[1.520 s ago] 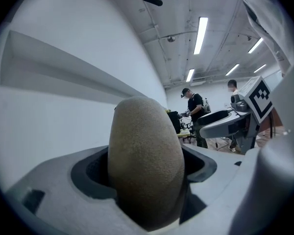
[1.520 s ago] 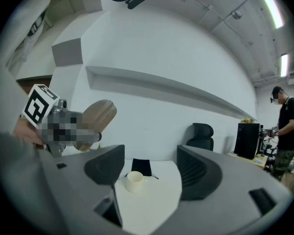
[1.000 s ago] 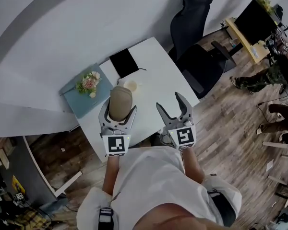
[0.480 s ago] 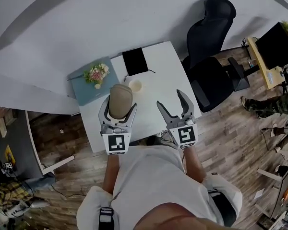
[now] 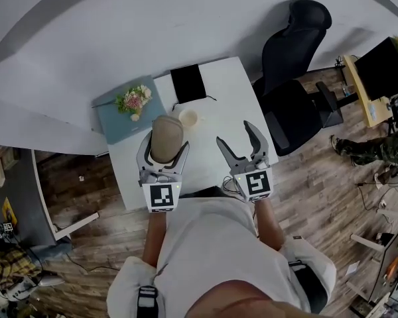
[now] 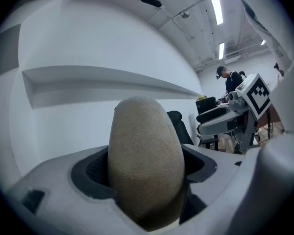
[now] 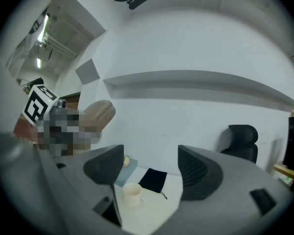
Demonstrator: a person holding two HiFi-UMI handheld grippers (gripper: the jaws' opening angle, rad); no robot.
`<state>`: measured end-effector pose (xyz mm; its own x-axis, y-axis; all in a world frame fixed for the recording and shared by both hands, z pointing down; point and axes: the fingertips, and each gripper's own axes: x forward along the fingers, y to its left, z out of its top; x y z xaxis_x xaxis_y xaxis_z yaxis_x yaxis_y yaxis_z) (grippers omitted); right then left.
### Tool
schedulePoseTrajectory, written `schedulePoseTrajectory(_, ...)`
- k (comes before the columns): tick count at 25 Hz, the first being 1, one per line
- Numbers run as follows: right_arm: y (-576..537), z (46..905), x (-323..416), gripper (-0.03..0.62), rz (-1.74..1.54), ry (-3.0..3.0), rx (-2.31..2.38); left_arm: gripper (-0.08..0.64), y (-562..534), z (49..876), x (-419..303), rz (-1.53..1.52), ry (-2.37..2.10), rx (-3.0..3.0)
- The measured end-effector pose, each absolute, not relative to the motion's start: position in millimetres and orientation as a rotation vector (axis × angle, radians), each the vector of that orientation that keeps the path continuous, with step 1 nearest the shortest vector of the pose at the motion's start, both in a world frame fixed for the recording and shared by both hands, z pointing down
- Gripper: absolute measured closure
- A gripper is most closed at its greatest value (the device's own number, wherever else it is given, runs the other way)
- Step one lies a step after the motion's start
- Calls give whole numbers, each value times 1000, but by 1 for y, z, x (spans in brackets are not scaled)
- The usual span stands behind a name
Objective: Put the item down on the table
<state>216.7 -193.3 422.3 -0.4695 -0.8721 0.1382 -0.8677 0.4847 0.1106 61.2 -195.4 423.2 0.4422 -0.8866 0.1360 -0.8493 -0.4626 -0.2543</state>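
Note:
A tan, egg-shaped felt item (image 5: 166, 138) (image 6: 144, 168) is clamped between the jaws of my left gripper (image 5: 163, 152) (image 6: 147, 170), held in the air above the near left part of the white table (image 5: 219, 98). The item also shows at the left of the right gripper view (image 7: 99, 115). My right gripper (image 5: 244, 146) (image 7: 152, 168) hovers beside it over the table's near right part, jaws open with nothing between them.
On the table stand a cream cup (image 5: 188, 118) (image 7: 133, 193), a black pouch (image 5: 187, 83) (image 7: 153, 180) and a teal book with a small flower bunch (image 5: 134, 101). A black office chair (image 5: 295, 52) (image 7: 242, 141) stands to the right. A person (image 5: 371, 148) sits far right on the wooden floor.
The view has shifted slightly; the table and chair sit a little differently in frame. Both grippers keep their pose, the left still holding the tan item.

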Motion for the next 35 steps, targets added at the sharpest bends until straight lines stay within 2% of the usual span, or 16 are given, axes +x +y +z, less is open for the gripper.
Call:
schedulePoseTrajectory(15, -199, 462, 185, 249, 27, -2369, 1558, 163, -213, 480, 33, -437, 1395, -2704)
schedulePoseTrajectory(24, -208, 494, 170, 254, 81, -2384, 1464, 162, -209, 527, 23, -543, 1469, -2768)
schedulePoseTrajectory(35, -216, 533, 176, 259, 154, -2396, 1337, 161, -199, 577, 41, -697, 1463, -2809)
